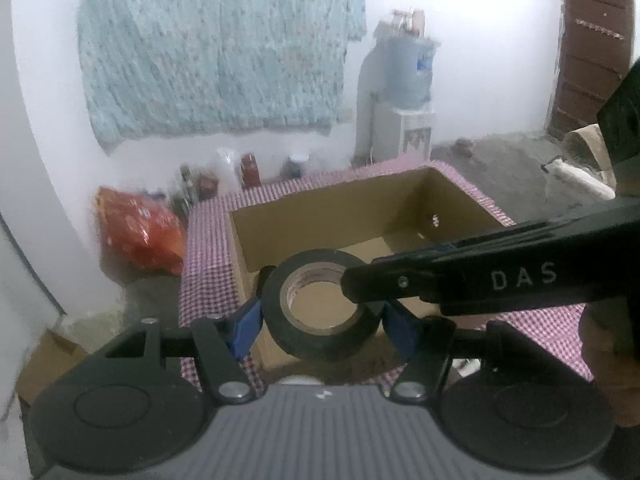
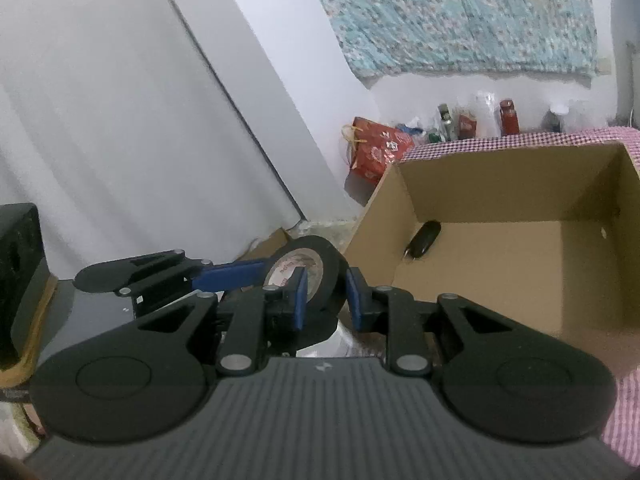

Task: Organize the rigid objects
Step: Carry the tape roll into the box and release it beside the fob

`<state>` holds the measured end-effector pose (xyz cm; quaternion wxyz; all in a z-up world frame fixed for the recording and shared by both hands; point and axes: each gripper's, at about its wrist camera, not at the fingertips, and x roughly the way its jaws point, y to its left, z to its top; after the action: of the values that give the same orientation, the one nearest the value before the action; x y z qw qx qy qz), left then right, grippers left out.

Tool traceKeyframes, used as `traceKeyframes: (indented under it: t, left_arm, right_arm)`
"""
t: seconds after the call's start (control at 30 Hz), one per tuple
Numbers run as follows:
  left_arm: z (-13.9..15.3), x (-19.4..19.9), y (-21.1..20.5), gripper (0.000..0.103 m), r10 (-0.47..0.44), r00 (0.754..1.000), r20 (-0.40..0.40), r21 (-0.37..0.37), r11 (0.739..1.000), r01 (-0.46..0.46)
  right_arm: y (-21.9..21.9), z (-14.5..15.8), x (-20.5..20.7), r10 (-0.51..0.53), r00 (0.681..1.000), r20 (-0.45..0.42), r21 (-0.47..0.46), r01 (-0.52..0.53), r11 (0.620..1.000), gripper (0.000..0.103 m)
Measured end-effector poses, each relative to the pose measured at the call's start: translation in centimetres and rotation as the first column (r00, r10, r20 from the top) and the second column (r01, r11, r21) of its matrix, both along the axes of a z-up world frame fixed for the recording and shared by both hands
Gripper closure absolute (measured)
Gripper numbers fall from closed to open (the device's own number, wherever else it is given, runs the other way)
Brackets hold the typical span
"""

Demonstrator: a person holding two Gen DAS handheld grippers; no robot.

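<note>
Both claws pinching a black tape roll (image 1: 320, 312), left claw (image 1: 320, 316) across it, right claw (image 2: 325, 294) on its wall

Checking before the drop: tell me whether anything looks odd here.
One thing: both grippers grip the same black tape roll. The left gripper clamps its outside; the right gripper pinches its wall. The open cardboard box looks intact, holding one small dark object.

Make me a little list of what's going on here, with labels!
held thing: black tape roll
left tongs: clamped across the roll's outside
right tongs: pinching the roll's wall, one pad inside the hole
box: open cardboard box on the checkered cloth
in box: one small dark object
roll's place: in the air, outside the box
</note>
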<state>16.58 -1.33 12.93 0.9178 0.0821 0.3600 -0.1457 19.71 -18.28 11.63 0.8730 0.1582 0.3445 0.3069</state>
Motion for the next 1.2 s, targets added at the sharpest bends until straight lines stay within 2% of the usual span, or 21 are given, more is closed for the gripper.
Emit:
traceKeyframes:
  t: [0.1, 0.2, 0.33, 0.5, 0.7, 0.87, 1.03, 1.13, 1.2]
  left_arm:
    - [-0.9, 4.2, 0.2, 0.036, -0.009, 0.996, -0.084, 0.004, 1.000, 0.009]
    - [-2.7, 7.2, 0.1, 0.036, -0.013, 0.986, -0.169, 0.025, 1.000, 0.018]
    - [-5.3, 10.0, -0.4, 0.036, -0.026, 0.965, -0.261, 0.076, 0.996, 0.047]
    - [-7.7, 11.8, -1.9, 0.036, -0.055, 0.945, -0.321, 0.164, 0.980, 0.113]
    - [-9.6, 12.2, -3.1, 0.036, -0.072, 0.930, -0.360, 0.240, 0.956, 0.167]
    - [-10.2, 12.2, -3.8, 0.036, -0.073, 0.929, -0.362, 0.285, 0.941, 0.185]
    - [-10.2, 12.2, -3.9, 0.035, -0.073, 0.928, -0.364, 0.296, 0.936, 0.190]
    - [-10.1, 12.1, -3.9, 0.034, -0.074, 0.929, -0.364, 0.289, 0.939, 0.188]
    - [-10.0, 12.2, -4.0, 0.029, -0.077, 0.928, -0.364, 0.279, 0.942, 0.187]
  right_arm:
    - [-1.0, -0.2, 3.7, -0.009, 0.996, -0.094, 0.023, 0.011, 1.000, 0.082]
    - [-1.9, -1.8, 7.2, -0.015, 0.979, -0.204, 0.042, 0.024, 0.999, 0.082]
    - [-2.5, -5.2, 10.9, -0.016, 0.930, -0.366, 0.063, 0.042, 0.997, 0.082]
    - [-2.9, -8.3, 13.1, -0.010, 0.875, -0.484, 0.062, 0.046, 0.997, 0.081]
    - [-2.4, -10.6, 14.4, -0.001, 0.835, -0.551, 0.035, 0.025, 0.999, 0.080]
    - [-1.8, -11.8, 15.2, 0.004, 0.808, -0.590, 0.034, 0.020, 0.999, 0.078]
    - [-1.3, -12.5, 15.7, 0.005, 0.786, -0.618, 0.042, 0.026, 0.999, 0.076]
    - [-1.4, -12.4, 15.6, 0.002, 0.791, -0.612, 0.044, 0.031, 0.999, 0.075]
    - [-1.6, -12.3, 15.4, 0.007, 0.789, -0.614, 0.059, 0.037, 0.998, 0.075]
